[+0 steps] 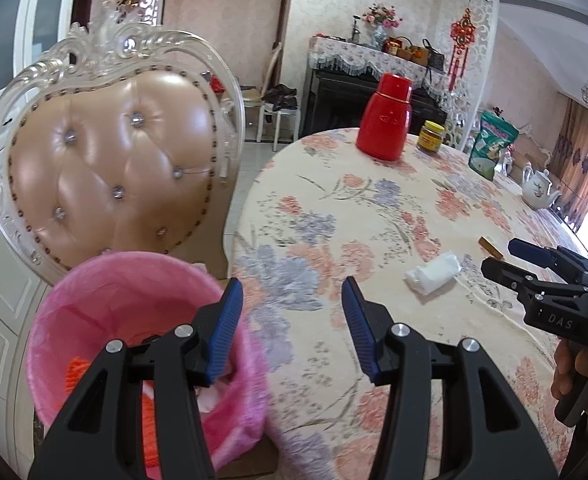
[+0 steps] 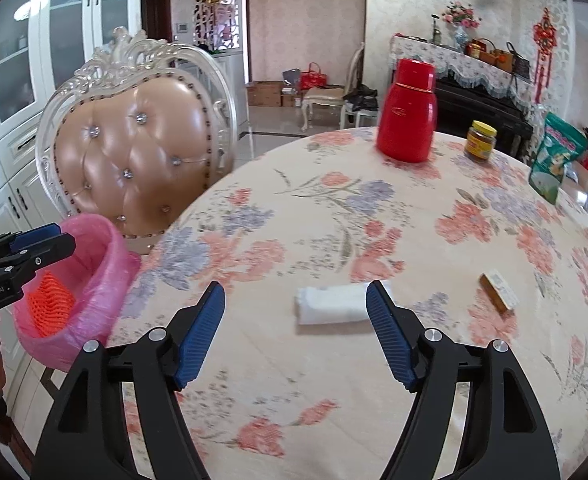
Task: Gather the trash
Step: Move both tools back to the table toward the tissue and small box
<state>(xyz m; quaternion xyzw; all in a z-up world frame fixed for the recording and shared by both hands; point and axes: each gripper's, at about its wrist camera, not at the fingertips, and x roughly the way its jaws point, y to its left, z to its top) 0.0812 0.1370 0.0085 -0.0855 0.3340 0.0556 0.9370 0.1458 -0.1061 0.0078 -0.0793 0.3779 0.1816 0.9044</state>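
Left wrist view: left gripper (image 1: pixel 291 300), jaws apart and empty, sits between the pink-lined bin (image 1: pixel 133 280) and the table (image 1: pixel 374 200).

Right wrist view: right gripper (image 2: pixel 296 304), jaws wide and empty, approaches the white tissue (image 2: pixel 334 304) lying on the tablecloth. Next: straddle it, then close.

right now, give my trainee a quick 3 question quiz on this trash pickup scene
1. True or false: the bin has a pink liner.
2. Which piece of trash lies nearest ahead of the right gripper? A) tissue B) small box C) flask
3. What orange thing is already in the bin?

Key: 1 true. 2 A. 3 orange foam net. Both grippers, the left gripper included, are open and empty.
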